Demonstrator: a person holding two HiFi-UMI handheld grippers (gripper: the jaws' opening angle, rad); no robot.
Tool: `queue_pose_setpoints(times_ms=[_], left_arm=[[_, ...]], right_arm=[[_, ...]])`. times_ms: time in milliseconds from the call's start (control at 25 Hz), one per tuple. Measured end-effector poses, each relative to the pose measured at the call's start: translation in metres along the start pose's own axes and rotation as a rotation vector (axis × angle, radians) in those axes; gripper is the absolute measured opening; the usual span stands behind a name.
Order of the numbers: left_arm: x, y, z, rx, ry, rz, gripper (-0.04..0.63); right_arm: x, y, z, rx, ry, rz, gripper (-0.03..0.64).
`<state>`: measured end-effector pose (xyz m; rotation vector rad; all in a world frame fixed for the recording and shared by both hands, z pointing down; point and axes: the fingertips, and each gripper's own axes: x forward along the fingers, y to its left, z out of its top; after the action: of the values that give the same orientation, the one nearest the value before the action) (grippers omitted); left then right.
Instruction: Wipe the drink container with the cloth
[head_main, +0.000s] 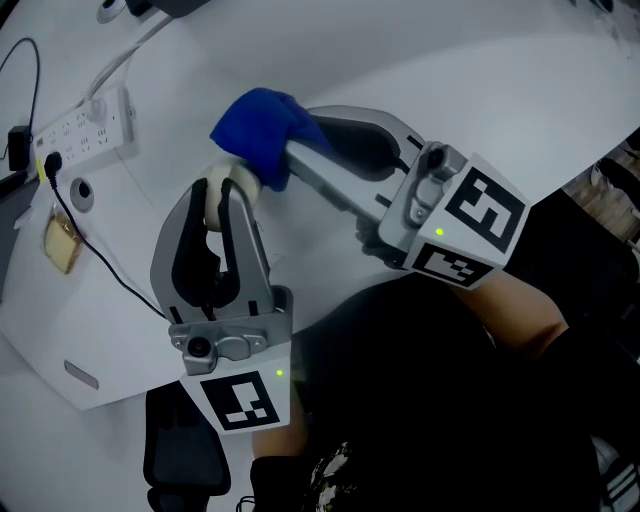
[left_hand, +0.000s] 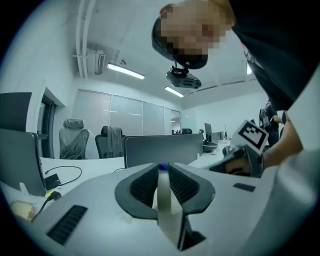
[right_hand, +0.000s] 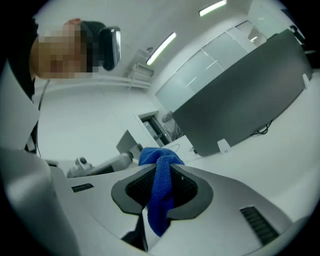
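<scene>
Grip check: my left gripper (head_main: 216, 190) pinches the container (head_main: 246, 180) wall, jaws narrow; right gripper (head_main: 300, 150) clamps the cloth (head_main: 258, 130). Rub lightly and keep the left hold firm.

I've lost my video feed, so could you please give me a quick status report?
Left gripper shut on small cream-white drink container. Right gripper shut on bunched blue cloth, cloth at container's top. Nothing in the way.

1 overhead downward view, 2 low upward

White desk (head_main: 450, 80), office chairs (left_hand: 73, 139), ceiling strip lights (left_hand: 126, 71)
</scene>
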<state>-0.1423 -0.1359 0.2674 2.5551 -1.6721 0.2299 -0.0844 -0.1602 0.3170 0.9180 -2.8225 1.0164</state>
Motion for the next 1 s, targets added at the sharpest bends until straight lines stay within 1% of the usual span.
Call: queue_pose_setpoints(times_ms=[80,120,240,320,360,400,480,520,560,640,760,840,880,920,1000], left_arm=[[0.000,0.001,0.000,-0.008,-0.007,0.001,0.057],[0.000,0.001,0.000,-0.011,-0.009,0.000,0.057],[-0.001,0.001,0.001,-0.020,-0.015,-0.004,0.057],[-0.001,0.001,0.001,-0.021,-0.017,-0.013,0.057],[-0.001,0.001,0.001,-0.020,-0.018,-0.020,0.057],[-0.001,0.000,0.001,-0.021,-0.019,-0.026,0.057],[-0.002,-0.002,0.000,-0.035,-0.022,-0.043,0.055],[-0.002,-0.003,0.000,-0.041,-0.024,-0.060,0.055],[-0.002,-0.004,-0.001,-0.038,-0.022,-0.087,0.055],[-0.001,-0.005,-0.003,0.000,0.000,-0.178,0.057],[0.002,-0.006,-0.004,0.079,0.051,-0.381,0.057],[0.002,-0.010,-0.003,0.112,0.057,-0.511,0.056],[0.001,-0.011,-0.003,0.123,0.055,-0.560,0.056],[0.000,-0.011,-0.004,0.129,0.051,-0.594,0.056],[0.000,-0.010,-0.003,0.128,0.034,-0.612,0.057]], right_arm=[[-0.001,0.009,0.018,0.067,-0.066,0.057,0.066],[0.001,0.011,0.020,0.094,-0.074,0.082,0.066],[0.013,0.008,0.001,0.187,-0.027,0.122,0.066],[0.019,-0.004,-0.017,0.248,0.005,0.108,0.066],[0.022,-0.013,-0.030,0.252,0.036,0.080,0.066],[0.025,-0.024,-0.047,0.237,0.092,0.040,0.064],[0.028,-0.045,-0.087,0.177,0.256,-0.047,0.064],[0.029,-0.051,-0.102,0.143,0.325,-0.076,0.064],[0.029,-0.053,-0.109,0.112,0.364,-0.090,0.065],[0.029,-0.053,-0.111,0.079,0.381,-0.096,0.066],[0.029,-0.050,-0.112,0.075,0.383,-0.088,0.066],[0.028,-0.049,-0.112,0.069,0.383,-0.090,0.066],[0.028,-0.050,-0.113,0.066,0.381,-0.092,0.066],[0.029,-0.050,-0.113,0.065,0.377,-0.095,0.066],[0.029,-0.050,-0.114,0.061,0.365,-0.096,0.066]])
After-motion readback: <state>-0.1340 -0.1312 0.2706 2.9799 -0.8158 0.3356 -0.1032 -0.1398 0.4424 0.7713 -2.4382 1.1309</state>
